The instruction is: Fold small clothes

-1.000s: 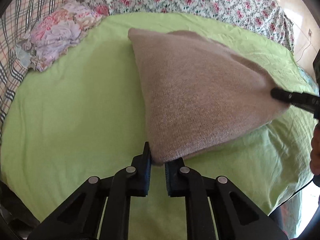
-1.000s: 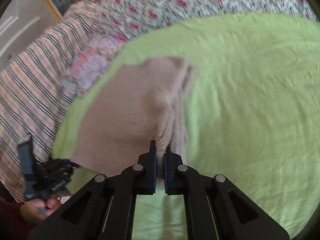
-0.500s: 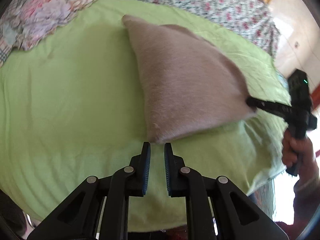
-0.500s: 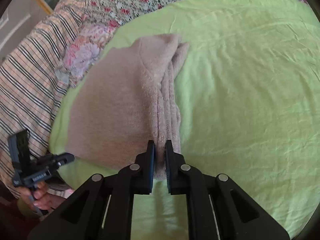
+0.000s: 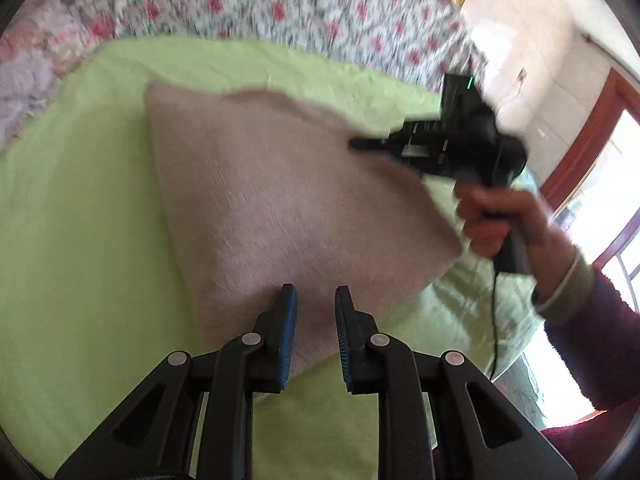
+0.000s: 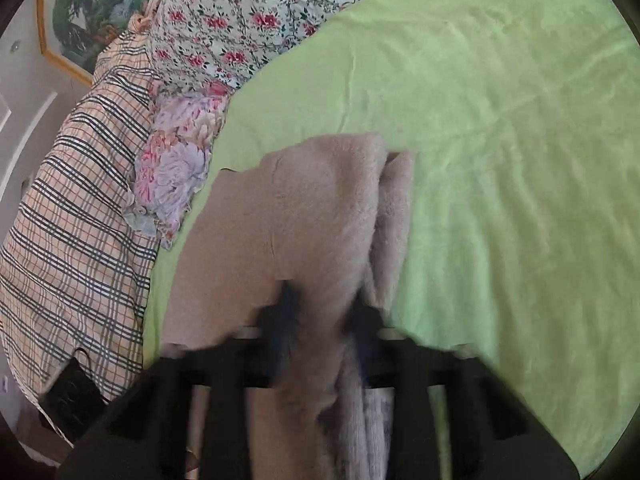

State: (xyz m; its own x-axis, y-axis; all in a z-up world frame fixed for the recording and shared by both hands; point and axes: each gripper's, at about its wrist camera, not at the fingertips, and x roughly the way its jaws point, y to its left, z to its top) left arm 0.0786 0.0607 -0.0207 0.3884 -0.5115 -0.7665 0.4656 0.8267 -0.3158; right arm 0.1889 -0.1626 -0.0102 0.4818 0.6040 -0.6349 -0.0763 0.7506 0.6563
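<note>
Green sheet (image 5: pixel 80 220) covers the bed, and a flowery blanket (image 5: pixel 260 4) lies along the far side at 12 o'clock. On the sheet sits a folded, fuzzy beige sweater (image 5: pixel 280 200), filling the middle of the left wrist view. The left gripper (image 5: pixel 316 296) is at 6 o'clock, over the near edge of the sweater. Its two fingers are spread apart and pinch nothing. At 2 o'clock in that view a hand (image 5: pixel 496 216) holds the right gripper (image 5: pixel 356 144), whose tip points at the far right part of the sweater. In the right wrist view the sweater (image 6: pixel 304 220) shows its stacked folds, with the thick edge toward 1 o'clock. The right gripper (image 6: pixel 320 312) is blurry at 6 o'clock. Its fingers look spread, with sweater cloth between them, but I cannot tell if they squeeze it. A plaid blanket (image 6: pixel 72 232) lies at 9 o'clock, and a small flowery cloth (image 6: pixel 176 172) sits just beside the sweater at 10 o'clock.
</note>
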